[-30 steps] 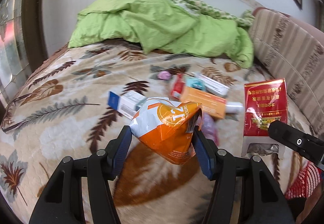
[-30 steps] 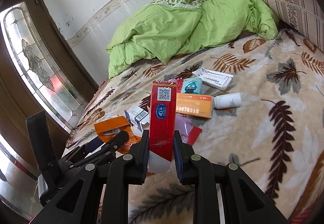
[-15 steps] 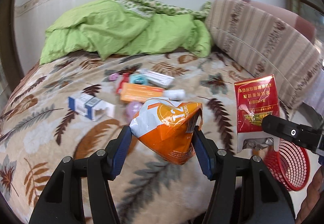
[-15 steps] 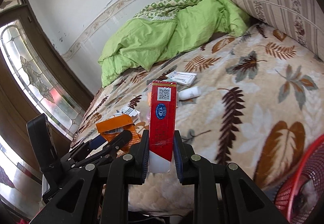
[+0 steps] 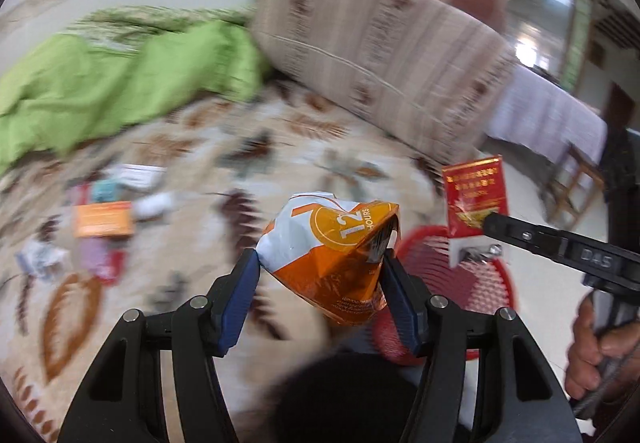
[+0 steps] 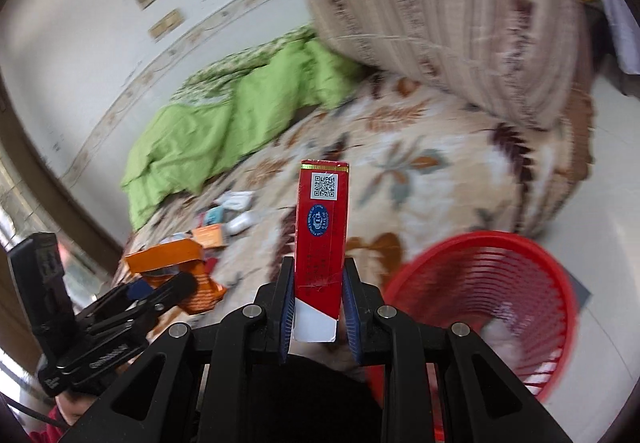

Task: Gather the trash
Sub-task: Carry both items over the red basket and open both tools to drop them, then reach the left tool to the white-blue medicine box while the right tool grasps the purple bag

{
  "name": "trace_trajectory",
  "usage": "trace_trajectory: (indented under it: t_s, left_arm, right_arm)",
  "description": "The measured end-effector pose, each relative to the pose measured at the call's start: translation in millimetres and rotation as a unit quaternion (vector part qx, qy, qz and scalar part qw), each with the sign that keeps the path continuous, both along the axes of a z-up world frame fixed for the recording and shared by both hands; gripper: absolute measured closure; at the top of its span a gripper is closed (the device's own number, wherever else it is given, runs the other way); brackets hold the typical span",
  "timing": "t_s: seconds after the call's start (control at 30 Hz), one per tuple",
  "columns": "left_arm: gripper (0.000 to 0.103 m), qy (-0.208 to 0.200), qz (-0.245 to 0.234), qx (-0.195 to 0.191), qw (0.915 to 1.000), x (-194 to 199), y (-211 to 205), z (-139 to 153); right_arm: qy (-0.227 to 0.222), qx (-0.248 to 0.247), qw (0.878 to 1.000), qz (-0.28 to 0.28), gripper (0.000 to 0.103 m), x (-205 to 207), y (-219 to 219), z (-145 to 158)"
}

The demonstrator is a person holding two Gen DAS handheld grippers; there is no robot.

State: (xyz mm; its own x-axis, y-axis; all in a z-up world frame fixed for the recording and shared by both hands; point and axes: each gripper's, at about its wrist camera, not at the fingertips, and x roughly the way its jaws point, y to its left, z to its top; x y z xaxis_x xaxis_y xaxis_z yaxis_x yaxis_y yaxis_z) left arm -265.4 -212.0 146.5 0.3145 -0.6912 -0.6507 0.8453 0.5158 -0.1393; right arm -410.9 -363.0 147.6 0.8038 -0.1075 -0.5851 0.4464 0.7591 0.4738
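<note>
My left gripper [image 5: 320, 275] is shut on a crumpled orange and white foil bag [image 5: 336, 255], held above the bed's edge; the bag also shows in the right wrist view [image 6: 168, 263]. My right gripper [image 6: 318, 299] is shut on a tall red carton [image 6: 322, 235] with a QR code; the carton also shows in the left wrist view [image 5: 474, 199], over the basket. A red plastic basket [image 6: 492, 303] stands on the floor beside the bed, to the right of the carton; it also shows in the left wrist view [image 5: 436, 271].
More litter lies on the leaf-patterned bed: an orange box [image 5: 104, 219], a white bottle [image 5: 156, 203], small cartons [image 5: 136, 175]. A green duvet [image 5: 100, 83] and a striped cushion [image 5: 380, 63] lie at the back. A wooden chair [image 5: 576, 187] stands at right.
Both grippers have swung right, away from the bed's middle toward the red basket, still holding the bag and the carton. The view is motion-blurred.
</note>
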Motion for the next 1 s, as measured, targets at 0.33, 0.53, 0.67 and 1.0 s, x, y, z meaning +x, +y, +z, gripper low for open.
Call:
trace_trajectory:
  t_s: [0.33,0.53,0.67,1.0]
  left_arm:
    - [0.038,0.052,-0.097,0.035,0.9934,-48,-85,-24]
    - [0.029,0.059,-0.085,0.034,0.994,-42,-79,-26]
    - [0.029,0.063,-0.057,0.028,0.996,-25,-60,-24]
    - [0.029,0.061,0.059,0.024,0.9961,41,31,-28]
  right_arm:
    - [0.055,0.019,0.994,-0.089,0.079,-68,-54,-26]
    - [0.061,0.024,0.992,-0.106,0.072,-73,-64,-32]
    - [0.051,0.028,0.994,-0.087,0.071,-60,-59,-30]
    - [0.039,0.014,0.999,0.015,0.058,14,-11,-21]
